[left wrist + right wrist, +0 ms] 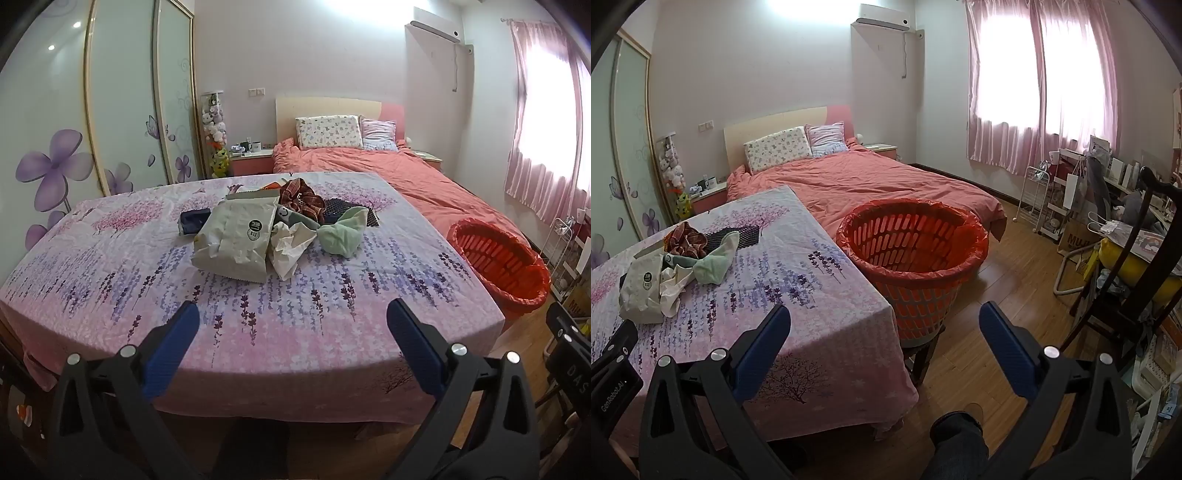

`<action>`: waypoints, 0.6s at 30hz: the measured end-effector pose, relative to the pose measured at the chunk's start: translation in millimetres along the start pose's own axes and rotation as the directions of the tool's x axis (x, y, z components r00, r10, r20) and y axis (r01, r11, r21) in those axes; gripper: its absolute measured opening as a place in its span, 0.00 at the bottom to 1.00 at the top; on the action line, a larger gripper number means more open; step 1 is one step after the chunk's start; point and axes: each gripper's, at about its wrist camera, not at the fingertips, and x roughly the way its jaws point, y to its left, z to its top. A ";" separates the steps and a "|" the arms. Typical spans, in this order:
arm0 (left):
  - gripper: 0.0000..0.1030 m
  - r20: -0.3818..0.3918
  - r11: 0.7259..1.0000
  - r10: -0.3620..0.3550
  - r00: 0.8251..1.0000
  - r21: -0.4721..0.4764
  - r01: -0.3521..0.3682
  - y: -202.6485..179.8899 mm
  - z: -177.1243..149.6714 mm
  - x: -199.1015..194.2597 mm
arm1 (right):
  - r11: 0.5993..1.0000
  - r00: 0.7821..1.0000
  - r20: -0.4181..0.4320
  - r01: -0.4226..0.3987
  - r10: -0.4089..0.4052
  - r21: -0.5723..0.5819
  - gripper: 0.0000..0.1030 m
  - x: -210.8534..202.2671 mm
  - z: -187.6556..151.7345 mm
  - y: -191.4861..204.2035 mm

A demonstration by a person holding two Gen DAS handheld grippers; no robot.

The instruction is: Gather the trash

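Observation:
A pile of trash lies mid-table: a grey-white paper bag [236, 240] with a round black label, crumpled white paper [291, 247], a pale green wad [341, 234], plaid cloth [301, 199], black mesh [345, 212] and a dark blue item [192, 219]. The pile also shows in the right wrist view, with the paper bag [641, 291] at far left. A red basket [912, 254] lined with a red bag stands on a stool right of the table; it also shows in the left wrist view [498, 258]. My left gripper [293, 321] is open and empty over the table's near edge. My right gripper [884, 321] is open and empty, near the table's right corner.
The table wears a floral lavender cloth [277, 332]. A bed with a coral duvet [857, 181] lies behind it. A dark wooden chair [1137, 295], a white rack [1032, 199] and cluttered shelves stand at the right. Wooden floor [1008, 258] lies between basket and chair.

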 end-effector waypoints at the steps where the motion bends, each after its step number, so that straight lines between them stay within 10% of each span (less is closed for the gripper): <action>1: 0.96 -0.001 1.000 0.000 1.000 -0.001 0.000 0.0 0.0 0.0 | 1.000 1.000 0.000 0.000 0.000 0.000 0.98 0.0 0.0 0.0; 18: 0.96 -0.004 1.000 -0.001 1.000 -0.001 0.001 0.1 0.0 0.2 | 1.000 1.000 0.001 0.000 0.000 0.001 0.98 -0.5 0.1 -0.4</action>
